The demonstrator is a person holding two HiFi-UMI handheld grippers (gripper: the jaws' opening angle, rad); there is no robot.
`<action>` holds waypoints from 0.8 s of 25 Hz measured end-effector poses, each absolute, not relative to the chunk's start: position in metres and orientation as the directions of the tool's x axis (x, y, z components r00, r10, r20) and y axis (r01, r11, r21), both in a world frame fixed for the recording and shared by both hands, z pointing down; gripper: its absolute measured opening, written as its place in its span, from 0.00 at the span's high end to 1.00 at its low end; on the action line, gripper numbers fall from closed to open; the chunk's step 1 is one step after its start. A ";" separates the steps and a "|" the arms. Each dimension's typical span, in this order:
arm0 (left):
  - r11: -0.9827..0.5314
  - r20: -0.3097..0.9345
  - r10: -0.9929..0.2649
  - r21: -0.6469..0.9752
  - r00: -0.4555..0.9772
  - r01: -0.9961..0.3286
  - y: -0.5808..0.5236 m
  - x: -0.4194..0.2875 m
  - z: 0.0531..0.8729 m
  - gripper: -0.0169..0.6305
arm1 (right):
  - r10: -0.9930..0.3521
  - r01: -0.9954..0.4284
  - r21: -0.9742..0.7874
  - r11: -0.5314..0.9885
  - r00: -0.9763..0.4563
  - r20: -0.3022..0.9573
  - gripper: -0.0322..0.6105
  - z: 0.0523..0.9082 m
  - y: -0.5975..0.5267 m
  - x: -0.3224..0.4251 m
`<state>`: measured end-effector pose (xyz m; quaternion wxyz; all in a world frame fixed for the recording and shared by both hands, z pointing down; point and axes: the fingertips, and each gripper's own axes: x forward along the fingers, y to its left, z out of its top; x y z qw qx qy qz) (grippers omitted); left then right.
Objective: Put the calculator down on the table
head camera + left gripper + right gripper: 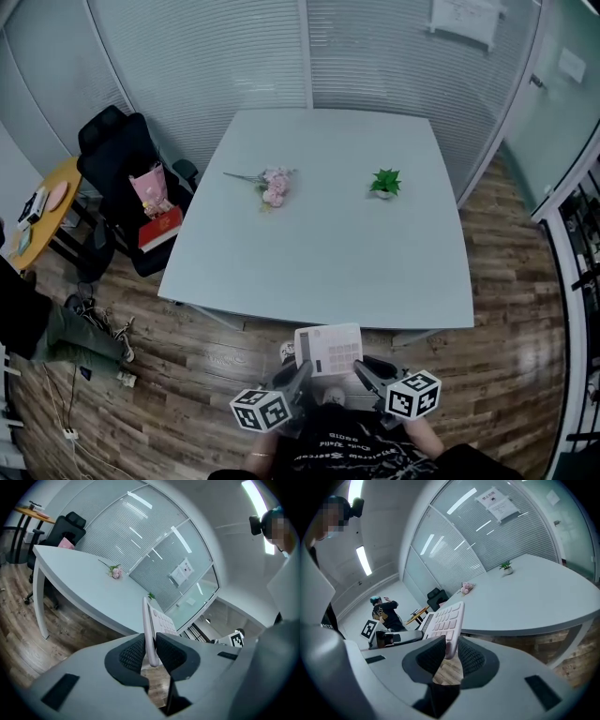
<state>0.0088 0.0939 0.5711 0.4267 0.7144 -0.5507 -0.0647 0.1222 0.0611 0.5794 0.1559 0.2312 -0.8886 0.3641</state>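
Two pinches are shown: the calculator is gripped at one edge by the left gripper and at the opposite edge by the right gripper, presumably so that it is held level, in the air just short of the table's near edge.

From my screen the calculator reads pale pink, keys a shade rosier. The table is pale grey-white. My left gripper and right gripper are grey with black, finely ribbed pads. The marker cubes carry black-and-white squares. I see pink flowers, a green plant, a black chair and a brown wood-grain floor.
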 end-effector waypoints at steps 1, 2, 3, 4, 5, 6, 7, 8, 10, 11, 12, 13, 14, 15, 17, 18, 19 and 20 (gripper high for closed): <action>-0.035 0.377 -0.838 0.684 0.395 -0.728 0.087 0.009 0.572 0.85 | -0.305 -0.533 -0.575 0.621 -0.840 0.449 0.81 0.580 0.055 0.122; -0.043 0.378 -0.833 0.685 0.405 -0.727 0.080 0.008 0.573 0.85 | -0.314 -0.541 -0.576 0.613 -0.835 0.451 0.81 0.581 0.050 0.122; -0.052 0.378 -0.828 0.684 0.414 -0.728 0.073 0.006 0.573 0.85 | -0.324 -0.549 -0.577 0.604 -0.831 0.452 0.81 0.581 0.043 0.120; -0.063 0.378 -0.824 0.680 0.422 -0.731 0.064 0.004 0.572 0.85 | -0.334 -0.556 -0.582 0.594 -0.828 0.450 0.81 0.582 0.037 0.118; -0.074 0.378 -0.820 0.675 0.430 -0.734 0.056 0.000 0.572 0.85 | -0.343 -0.561 -0.588 0.582 -0.826 0.448 0.81 0.582 0.030 0.115; -0.083 0.379 -0.816 0.671 0.437 -0.736 0.047 -0.003 0.571 0.85 | -0.350 -0.566 -0.595 0.570 -0.823 0.447 0.81 0.583 0.022 0.112; -0.090 0.380 -0.811 0.669 0.444 -0.738 0.038 -0.006 0.570 0.85 | -0.356 -0.571 -0.600 0.560 -0.820 0.448 0.81 0.583 0.014 0.109; -0.095 0.383 -0.807 0.666 0.449 -0.740 0.030 -0.010 0.570 0.85 | -0.361 -0.575 -0.604 0.552 -0.818 0.449 0.81 0.584 0.007 0.104; -0.104 0.390 -0.798 0.663 0.460 -0.742 0.013 -0.022 0.570 0.85 | -0.370 -0.583 -0.605 0.542 -0.812 0.451 0.81 0.584 -0.008 0.094; -0.110 0.392 -0.792 0.661 0.467 -0.742 0.004 -0.028 0.570 0.85 | -0.376 -0.588 -0.605 0.537 -0.809 0.453 0.81 0.584 -0.015 0.088; -0.116 0.395 -0.786 0.661 0.475 -0.741 -0.006 -0.034 0.570 0.85 | -0.383 -0.594 -0.606 0.528 -0.804 0.454 0.81 0.584 -0.023 0.083; -0.121 0.398 -0.779 0.663 0.485 -0.738 -0.016 -0.040 0.570 0.85 | -0.390 -0.600 -0.609 0.518 -0.800 0.456 0.81 0.585 -0.031 0.077; -0.125 0.401 -0.771 0.668 0.496 -0.734 -0.025 -0.046 0.571 0.85 | -0.397 -0.605 -0.614 0.507 -0.796 0.457 0.81 0.586 -0.038 0.072; -0.127 0.402 -0.763 0.674 0.506 -0.727 -0.033 -0.052 0.573 0.85 | -0.404 -0.609 -0.618 0.497 -0.793 0.457 0.81 0.586 -0.045 0.065; -0.133 0.403 -0.750 0.684 0.524 -0.717 -0.051 -0.065 0.575 0.85 | -0.419 -0.618 -0.619 0.484 -0.785 0.456 0.81 0.587 -0.060 0.053; -0.142 0.403 -0.744 0.684 0.533 -0.716 -0.060 -0.071 0.575 0.85 | -0.430 -0.625 -0.617 0.477 -0.779 0.457 0.81 0.587 -0.067 0.048; -0.155 0.403 -0.737 0.681 0.542 -0.716 -0.069 -0.076 0.574 0.85 | -0.442 -0.634 -0.615 0.468 -0.771 0.459 0.81 0.587 -0.075 0.043; -0.171 0.403 -0.729 0.675 0.553 -0.718 -0.077 -0.080 0.573 0.85 | -0.454 -0.644 -0.613 0.459 -0.762 0.461 0.81 0.587 -0.082 0.038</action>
